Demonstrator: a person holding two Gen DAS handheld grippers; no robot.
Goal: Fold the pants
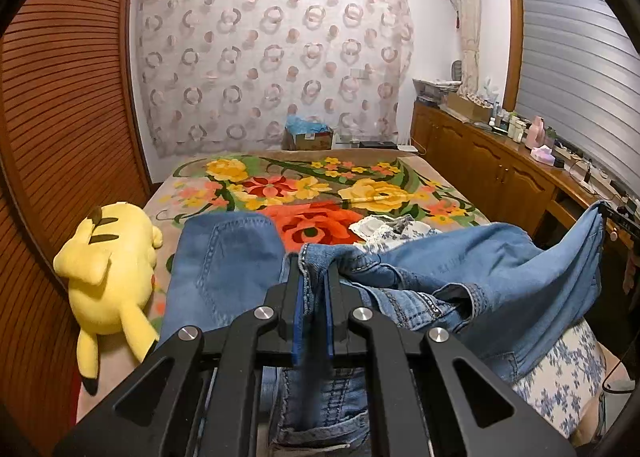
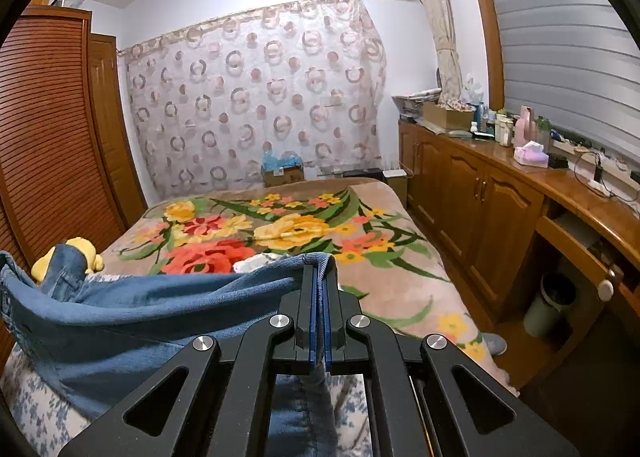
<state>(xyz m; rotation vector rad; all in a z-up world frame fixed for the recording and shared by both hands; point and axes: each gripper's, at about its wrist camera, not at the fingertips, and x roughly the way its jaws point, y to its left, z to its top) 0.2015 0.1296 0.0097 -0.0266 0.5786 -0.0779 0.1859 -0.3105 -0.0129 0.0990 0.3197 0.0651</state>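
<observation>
Blue denim pants (image 1: 460, 269) hang lifted above the near end of a bed, stretched between my two grippers. My left gripper (image 1: 314, 269) is shut on a seamed edge of the pants, with denim bunched between its blue pads. In the right wrist view my right gripper (image 2: 319, 263) is shut on another edge of the pants (image 2: 152, 309), which spread away to the left. One leg (image 1: 224, 257) drapes down on the left of the left wrist view. The right gripper's tip shows at the far right of that view, holding a denim corner (image 1: 598, 213).
The bed carries a floral blanket (image 1: 320, 193). A yellow plush toy (image 1: 108, 269) lies at its left edge beside a slatted wooden wardrobe (image 1: 60, 117). A white patterned cloth (image 1: 384, 227) lies mid-bed. A blue-flowered sheet (image 1: 560, 377) lies below. Wooden cabinets (image 2: 480, 197) with bottles line the right.
</observation>
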